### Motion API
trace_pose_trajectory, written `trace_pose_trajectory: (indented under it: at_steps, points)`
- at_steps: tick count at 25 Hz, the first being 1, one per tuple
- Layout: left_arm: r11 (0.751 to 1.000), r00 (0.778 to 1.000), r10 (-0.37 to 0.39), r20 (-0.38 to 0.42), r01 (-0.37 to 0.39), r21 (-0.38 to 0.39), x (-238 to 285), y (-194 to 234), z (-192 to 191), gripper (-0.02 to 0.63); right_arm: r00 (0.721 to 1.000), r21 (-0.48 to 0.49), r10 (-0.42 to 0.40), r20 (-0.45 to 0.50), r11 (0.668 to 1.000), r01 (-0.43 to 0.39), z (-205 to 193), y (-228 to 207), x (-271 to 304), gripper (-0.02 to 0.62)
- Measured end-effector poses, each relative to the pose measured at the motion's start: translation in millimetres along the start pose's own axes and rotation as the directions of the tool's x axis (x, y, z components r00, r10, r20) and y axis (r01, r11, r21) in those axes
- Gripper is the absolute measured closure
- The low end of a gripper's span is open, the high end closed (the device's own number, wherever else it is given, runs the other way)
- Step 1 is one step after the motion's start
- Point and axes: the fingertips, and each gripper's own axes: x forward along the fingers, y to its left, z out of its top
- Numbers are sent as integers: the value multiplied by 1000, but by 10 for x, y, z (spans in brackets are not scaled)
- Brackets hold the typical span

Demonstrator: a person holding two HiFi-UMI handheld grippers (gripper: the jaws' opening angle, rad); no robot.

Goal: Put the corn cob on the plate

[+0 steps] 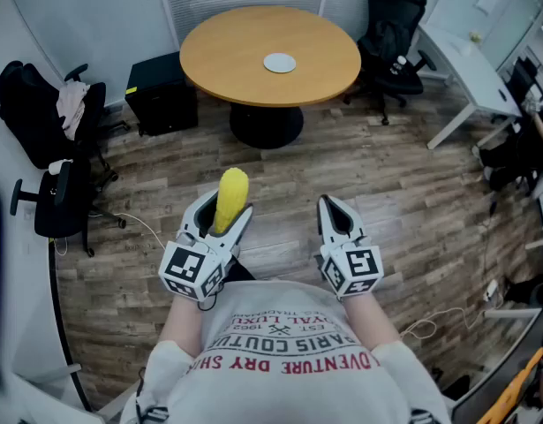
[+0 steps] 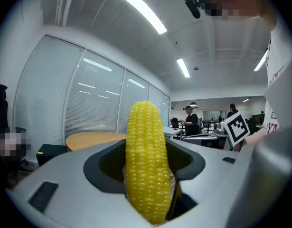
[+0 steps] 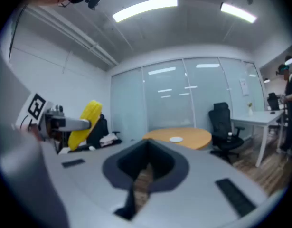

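Well short of the table (image 1: 220, 60), left gripper (image 1: 223, 214) clamps the cob (image 1: 232, 193) upright, right gripper (image 1: 331, 207) sits closed on nothing: pickup done, carry to the plate (image 1: 279, 63) and release remain.

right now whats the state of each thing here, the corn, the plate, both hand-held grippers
left hand-held gripper: shut on the corn cob
right hand-held gripper: shut, nothing in it
corn cob: held in the air, tip sticking out past the jaws, not yet on the plate
plate: empty, lying flat on the round table ahead
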Motion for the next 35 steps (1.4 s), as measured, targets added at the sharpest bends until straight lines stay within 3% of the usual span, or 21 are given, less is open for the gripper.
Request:
trace_pose_trajectory:
  at_steps: [14,23,35]
  points:
    - [1000,1000,4,-18,-4,-14,97,1,-81,328,1000,-35,13,-4,999,-13,-49,-16,26,566]
    - [1000,999,-20,-34,19,-25,304,97,-137,328,999,-9,7,-41,1000,-7,-162,-116,173,566]
    - [994,995,-97,-37,95,-51,957,1011,14,328,997,7,-43,-58,999,43,29,-176,1223,566]
